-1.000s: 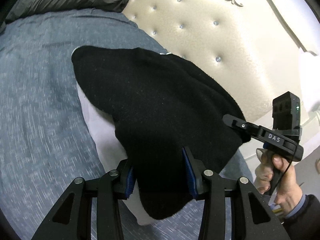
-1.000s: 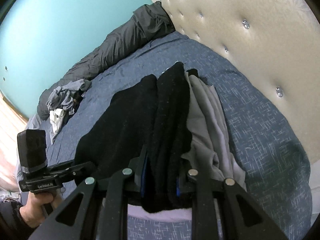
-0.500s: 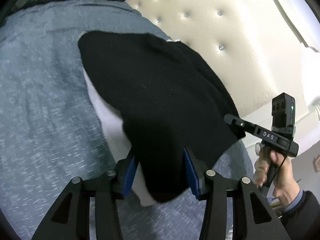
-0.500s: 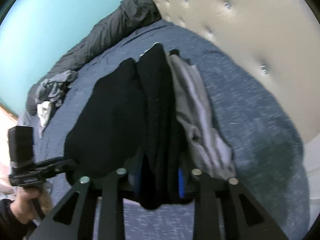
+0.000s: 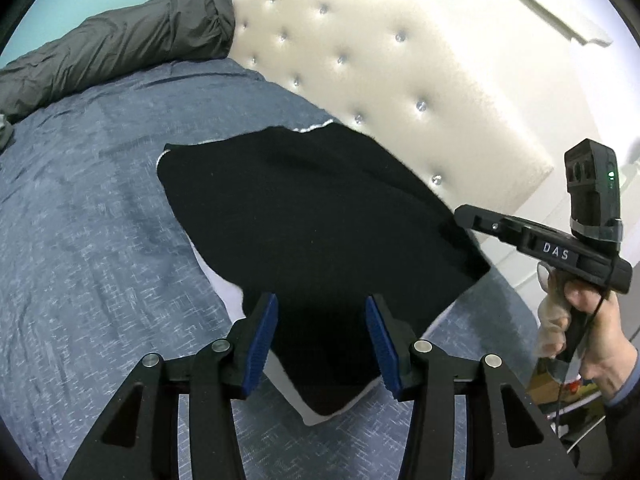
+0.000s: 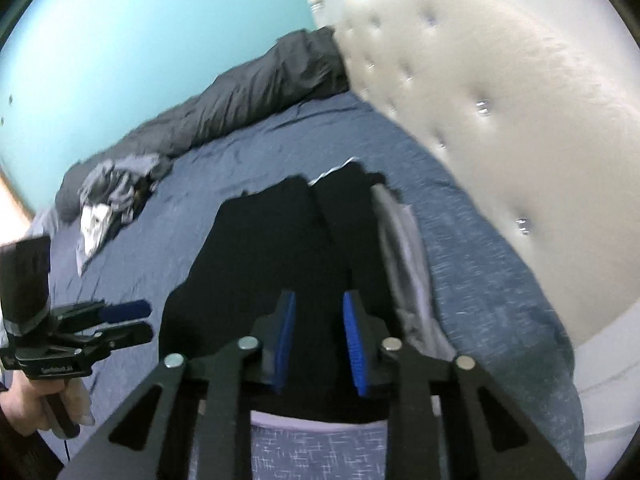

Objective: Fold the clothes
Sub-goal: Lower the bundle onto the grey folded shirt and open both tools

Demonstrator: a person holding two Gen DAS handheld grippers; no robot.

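A fuzzy black garment (image 5: 312, 216) lies flat on the blue bedspread (image 5: 88, 216), tufted headboard (image 5: 400, 92) at two o'clock, below the half-open, empty left gripper (image 5: 322, 344) and the narrow, just-closing right gripper (image 6: 319, 344), also empty.

Motion blur softens the whole right wrist view, so whether the right tongs (image 6: 318, 340) pinch the folded black knitted garment (image 6: 280, 264) beneath them cannot be told.

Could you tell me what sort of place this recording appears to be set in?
Most likely a home bedroom. A bed with a blue bedspread stands against a cream tufted headboard and a turquoise wall. A black garment lies on the bed, and loose clothes are heaped farther off.
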